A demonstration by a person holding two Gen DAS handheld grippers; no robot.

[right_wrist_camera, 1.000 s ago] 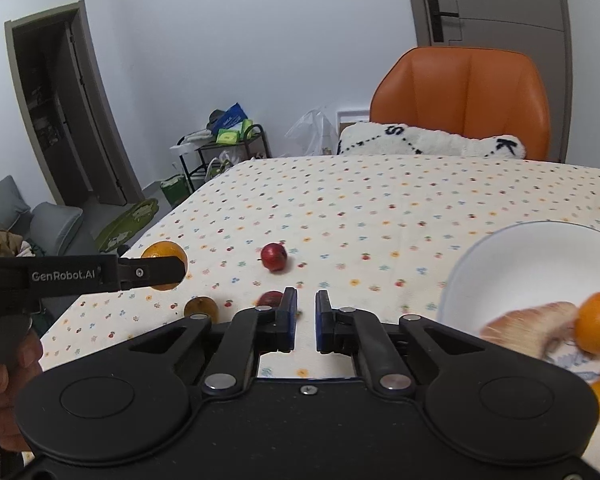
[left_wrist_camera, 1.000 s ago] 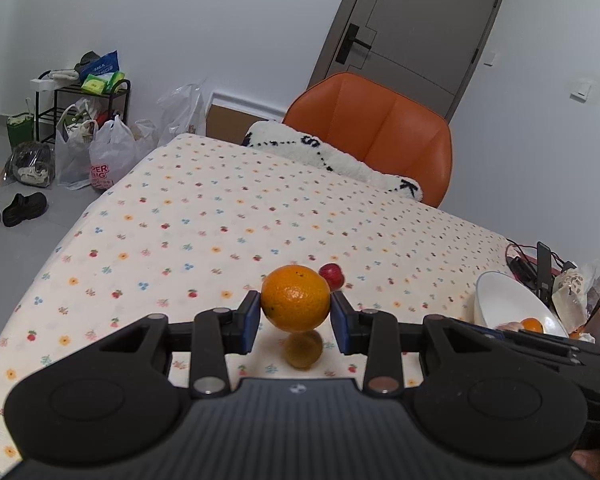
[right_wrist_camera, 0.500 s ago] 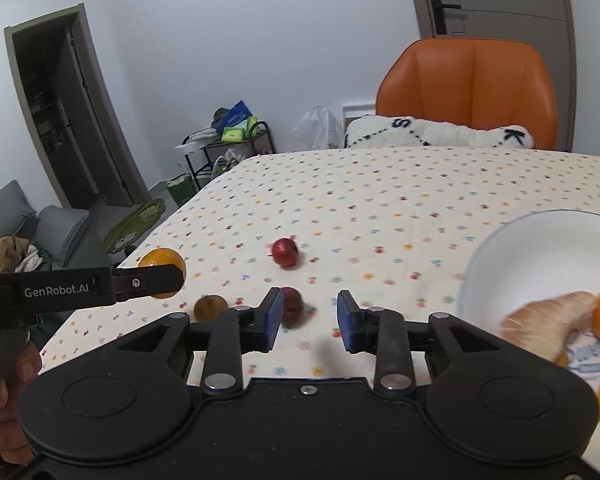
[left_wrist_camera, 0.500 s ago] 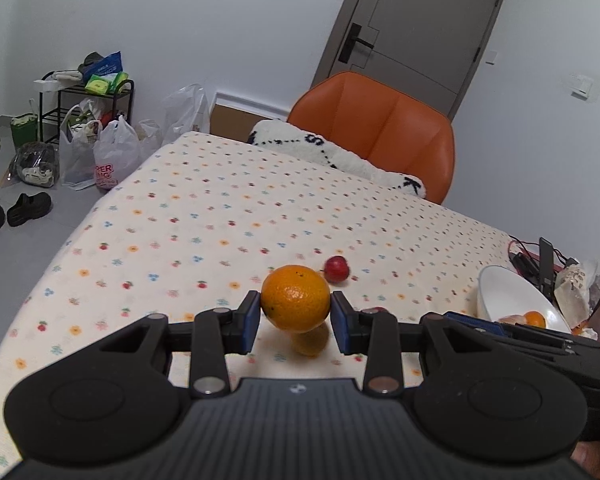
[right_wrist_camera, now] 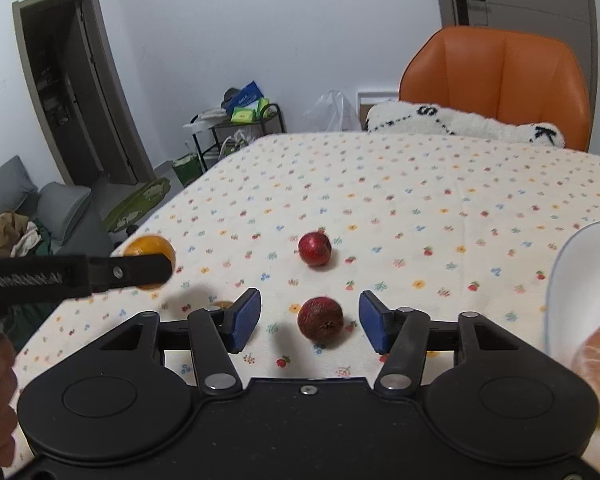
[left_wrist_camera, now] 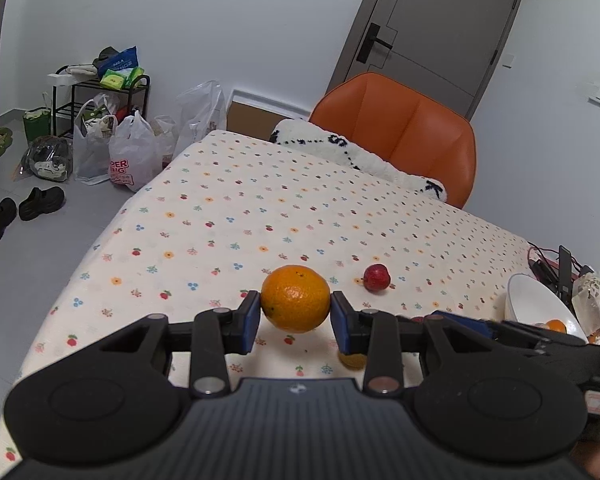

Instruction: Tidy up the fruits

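The left gripper pinched an orange between its blue pads, clear of the tablecloth. A small yellow fruit lay just right of it, partly hidden behind a finger. The right gripper stood spread wide, with a near red fruit lying between the pads, touching neither. A far red fruit sat beyond it. At the right edge, a white bowl held peeled citrus.

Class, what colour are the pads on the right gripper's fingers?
Blue, on black fingers; the right wrist view shows them best.
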